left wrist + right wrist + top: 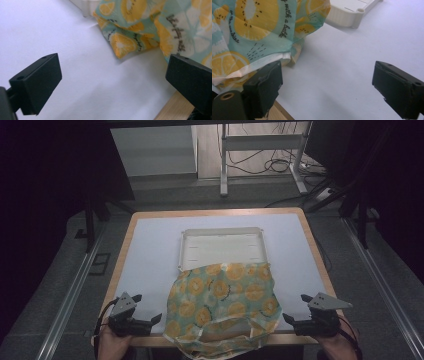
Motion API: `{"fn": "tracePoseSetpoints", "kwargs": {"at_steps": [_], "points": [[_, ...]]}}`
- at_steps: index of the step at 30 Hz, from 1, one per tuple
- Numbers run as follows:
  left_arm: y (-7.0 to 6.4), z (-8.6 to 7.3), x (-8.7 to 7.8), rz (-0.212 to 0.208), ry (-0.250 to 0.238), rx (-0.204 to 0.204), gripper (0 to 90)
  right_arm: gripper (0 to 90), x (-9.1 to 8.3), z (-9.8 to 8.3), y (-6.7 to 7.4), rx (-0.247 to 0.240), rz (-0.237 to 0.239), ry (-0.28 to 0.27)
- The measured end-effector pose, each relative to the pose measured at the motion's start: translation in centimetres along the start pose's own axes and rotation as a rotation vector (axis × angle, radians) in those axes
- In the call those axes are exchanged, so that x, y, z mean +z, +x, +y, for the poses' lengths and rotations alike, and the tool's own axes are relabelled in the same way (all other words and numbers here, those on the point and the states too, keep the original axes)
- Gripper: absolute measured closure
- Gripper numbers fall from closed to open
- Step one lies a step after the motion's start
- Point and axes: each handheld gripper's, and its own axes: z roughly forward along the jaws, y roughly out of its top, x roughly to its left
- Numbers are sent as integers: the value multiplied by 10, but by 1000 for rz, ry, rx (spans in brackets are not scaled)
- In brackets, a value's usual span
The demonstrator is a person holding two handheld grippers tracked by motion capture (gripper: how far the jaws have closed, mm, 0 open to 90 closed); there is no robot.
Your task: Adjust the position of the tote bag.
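A crumpled cloth (pixel 222 307) printed with orange and kiwi slices on pale green lies at the table's near edge, its far side draped over a white tray (pixel 221 246). The cloth's hem hangs past the front edge. My left gripper (pixel 152 321) stands open at the cloth's left side, its jaws wide with bare white mat between them; the cloth (pixel 140 30) shows ahead of it. My right gripper (pixel 291 320) is open at the cloth's right side; its left jaw sits just below the cloth's white hem (pixel 262 62), the tray corner (pixel 352 15) beyond.
A white mat (pixel 150 255) covers the wooden table (pixel 215 213). Grey floor, rails and cables surround it. A metal desk frame (pixel 260 155) stands behind.
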Motion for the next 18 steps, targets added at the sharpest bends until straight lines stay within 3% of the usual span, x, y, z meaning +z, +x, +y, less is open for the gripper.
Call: {"fn": "tracePoseSetpoints", "kwargs": {"at_steps": [5, 8, 15, 18], "points": [[1, -1, 3, -26, 10, -16, 1, 57, 0, -2, -3, 24, 22, -12], [-3, 0, 2, -5, 0, 16, 17, 49, 0, -2, -3, 31, 32, -16], [1, -1, 2, -30, 7, -33, 35, 40, 2, -4, -5, 35, 48, 3], [2, -2, 3, -33, 19, -40, 44, 40, 2, -3, -5, 64, 39, 0]]}}
